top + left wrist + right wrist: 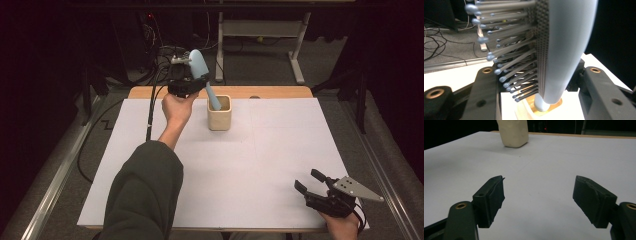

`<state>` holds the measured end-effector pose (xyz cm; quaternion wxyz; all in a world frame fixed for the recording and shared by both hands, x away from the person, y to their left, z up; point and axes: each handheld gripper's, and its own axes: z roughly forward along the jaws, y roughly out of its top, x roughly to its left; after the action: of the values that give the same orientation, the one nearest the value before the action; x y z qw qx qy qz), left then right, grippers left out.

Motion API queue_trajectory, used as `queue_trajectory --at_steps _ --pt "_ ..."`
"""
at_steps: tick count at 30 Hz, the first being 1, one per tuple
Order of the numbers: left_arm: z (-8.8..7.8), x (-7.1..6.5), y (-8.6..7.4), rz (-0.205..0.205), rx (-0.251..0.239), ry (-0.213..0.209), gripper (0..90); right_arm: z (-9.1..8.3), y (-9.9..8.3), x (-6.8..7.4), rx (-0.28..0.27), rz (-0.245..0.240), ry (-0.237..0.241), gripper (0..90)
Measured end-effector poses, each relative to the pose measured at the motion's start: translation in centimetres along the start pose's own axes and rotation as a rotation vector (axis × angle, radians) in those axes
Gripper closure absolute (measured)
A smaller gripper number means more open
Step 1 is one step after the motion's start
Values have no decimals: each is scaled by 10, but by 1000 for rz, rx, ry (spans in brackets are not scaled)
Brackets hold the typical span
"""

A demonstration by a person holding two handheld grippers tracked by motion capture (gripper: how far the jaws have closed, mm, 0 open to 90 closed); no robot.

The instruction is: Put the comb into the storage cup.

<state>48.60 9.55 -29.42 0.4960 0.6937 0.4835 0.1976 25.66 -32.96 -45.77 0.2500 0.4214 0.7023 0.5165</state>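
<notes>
Left gripper [192, 80]: fingers clamped on the pale blue plastic hairbrush [199, 64], its handle dipping into the cream square holder [219, 118] on the white tabletop [260, 160].
Right gripper [307, 182]: fingers spread, empty.
Risk: tilted handle could catch the rim and tip the holder.

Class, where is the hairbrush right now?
In the high view the hairbrush is at the table's far left-centre, held by the left gripper, its handle tip inside the beige cup.

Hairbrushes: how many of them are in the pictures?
1. The light blue hairbrush is gripped by the left gripper, its handle end inside the beige cup near the table's far edge. The cup's inside is partly hidden.
</notes>
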Motion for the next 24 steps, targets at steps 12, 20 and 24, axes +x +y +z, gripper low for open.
queue_trajectory --at_steps 12,20,24 --pt "12 -2 -8 6 29 -2 527 0 0 0 -2 -1 2 257" --pt "20 -4 -15 5 49 -7 526 0 0 0 -2 2 3 258" --pt "24 -5 -18 5 57 -9 525 1 0 0 -4 0 2 258"
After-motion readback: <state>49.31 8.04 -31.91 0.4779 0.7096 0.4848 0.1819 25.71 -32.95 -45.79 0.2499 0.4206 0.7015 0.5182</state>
